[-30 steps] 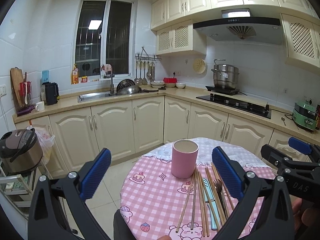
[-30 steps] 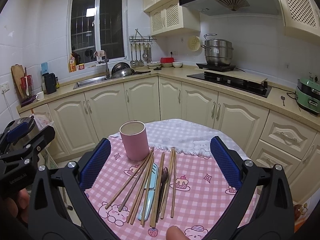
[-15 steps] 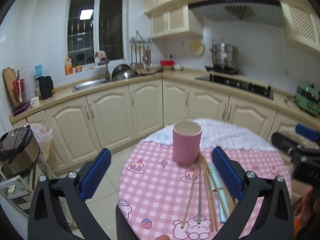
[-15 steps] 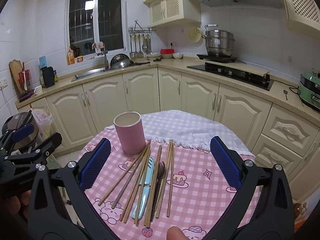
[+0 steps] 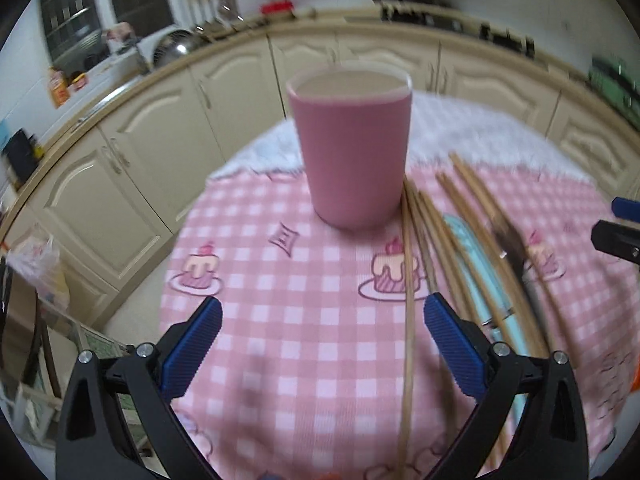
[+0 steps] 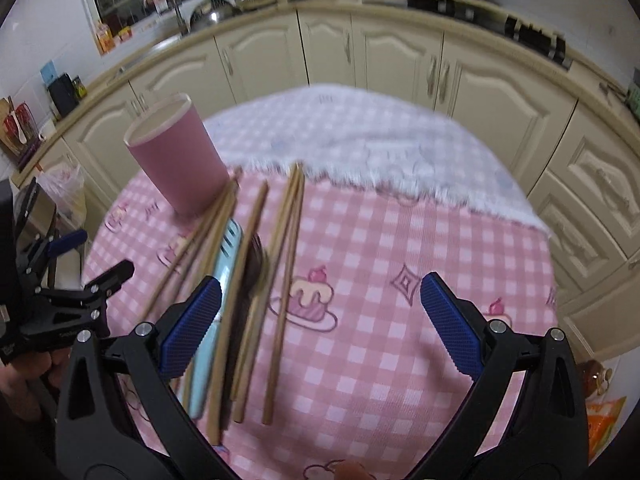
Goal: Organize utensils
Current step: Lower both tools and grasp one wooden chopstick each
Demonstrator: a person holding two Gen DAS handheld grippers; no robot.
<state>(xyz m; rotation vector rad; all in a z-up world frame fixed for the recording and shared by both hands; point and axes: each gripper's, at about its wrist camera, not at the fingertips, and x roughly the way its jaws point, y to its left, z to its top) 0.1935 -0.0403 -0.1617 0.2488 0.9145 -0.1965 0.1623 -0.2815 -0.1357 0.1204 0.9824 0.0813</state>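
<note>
A pink cup (image 5: pixel 352 148) stands upright on the round table with a pink checked cloth (image 5: pixel 288 320); it also shows in the right wrist view (image 6: pixel 176 160). Several wooden chopsticks (image 5: pixel 408 300), a light blue utensil (image 5: pixel 480 280) and a dark spoon (image 5: pixel 516 248) lie to its right; in the right wrist view the chopsticks (image 6: pixel 284 272), the blue utensil (image 6: pixel 216 312) and the spoon (image 6: pixel 254 264) show too. My left gripper (image 5: pixel 322 344) is open and empty, low over the cloth in front of the cup. My right gripper (image 6: pixel 320 320) is open and empty above the utensils.
Cream kitchen cabinets (image 6: pixel 392 52) and a countertop curve behind the table. A rice cooker and a bagged bin (image 5: pixel 36 268) stand on the floor at left. A white fringed cloth (image 6: pixel 360 136) covers the table's far part. An orange packet (image 6: pixel 600 412) lies at lower right.
Both grippers have dropped and moved forward toward the table. The cup and the utensils now look much closer. Both stay open.
</note>
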